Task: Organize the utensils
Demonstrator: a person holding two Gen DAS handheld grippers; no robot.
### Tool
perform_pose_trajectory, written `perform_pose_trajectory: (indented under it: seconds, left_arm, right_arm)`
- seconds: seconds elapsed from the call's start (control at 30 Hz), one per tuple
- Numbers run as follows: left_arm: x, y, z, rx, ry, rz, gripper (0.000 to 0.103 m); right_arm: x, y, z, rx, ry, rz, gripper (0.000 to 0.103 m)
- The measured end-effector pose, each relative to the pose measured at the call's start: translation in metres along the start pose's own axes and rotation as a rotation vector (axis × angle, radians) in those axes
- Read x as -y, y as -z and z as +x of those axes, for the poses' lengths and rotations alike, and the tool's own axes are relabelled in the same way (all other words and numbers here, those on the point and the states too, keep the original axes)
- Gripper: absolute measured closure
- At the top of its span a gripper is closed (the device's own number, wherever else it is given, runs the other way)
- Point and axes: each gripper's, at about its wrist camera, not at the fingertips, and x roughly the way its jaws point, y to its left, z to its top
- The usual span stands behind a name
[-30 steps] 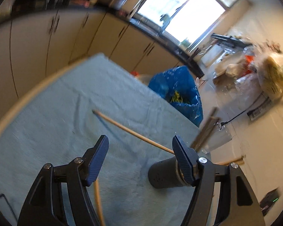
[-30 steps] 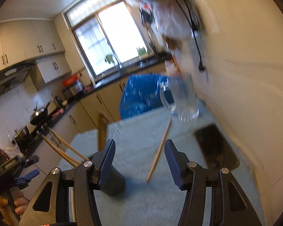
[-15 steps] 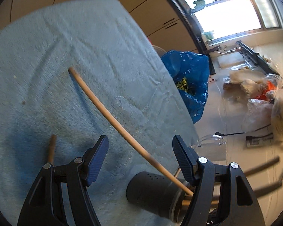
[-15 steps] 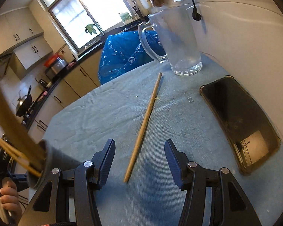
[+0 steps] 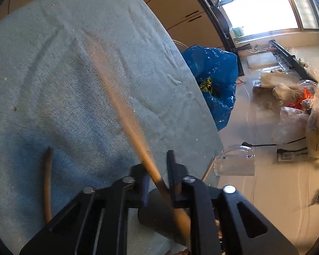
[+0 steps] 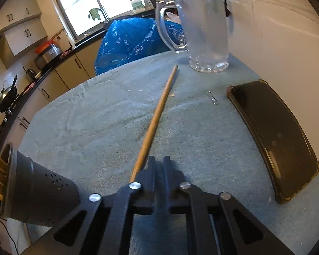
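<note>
Inspector: Left gripper?
Clerk: Jaws have just closed; clamped on a chopstick, blurred, running to upper centre over the cloth.
Inspector: Right gripper?
Clerk: Just closed too, nothing seen between; second chopstick lies just left; holder lower left; mug top.

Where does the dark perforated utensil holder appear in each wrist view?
Left wrist: the utensil holder lies at bottom centre, mostly hidden behind the left gripper.
Right wrist: it sits at the lower left edge, tipped over on the cloth, wooden sticks poking out of its mouth.
Shared landmark: the glass mug, beside the blue bag.
</note>
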Motion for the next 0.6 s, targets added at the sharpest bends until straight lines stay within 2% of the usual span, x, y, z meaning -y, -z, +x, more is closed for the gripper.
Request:
perform_pose_trajectory:
  seconds: [0.2,0.33,0.43,0.6]
  left_arm:
    - [0.005,-0.001,-0.017,0.015,0.042,0.024,0.097]
    - [0.016,0.003,-0.045,0.049,0.084,0.058,0.097]
    - [0.021,0.014,-0.075,0.089,0.063,0.132,0.097]
    - [0.001,0.049,-0.107,0.117,-0.028,0.227,0.097]
  right_arm:
    - [0.008,0.008,-0.011,-0.025,-0.013,0.015,0.101]
    - [0.008,0.013,-0.019,-0.044,-0.026,0.012,0.102]
    - [0.012,0.026,-0.031,-0.07,-0.028,-0.012,0.102]
    - [0.026,0.049,-0.053,-0.085,-0.054,-0.03,0.102]
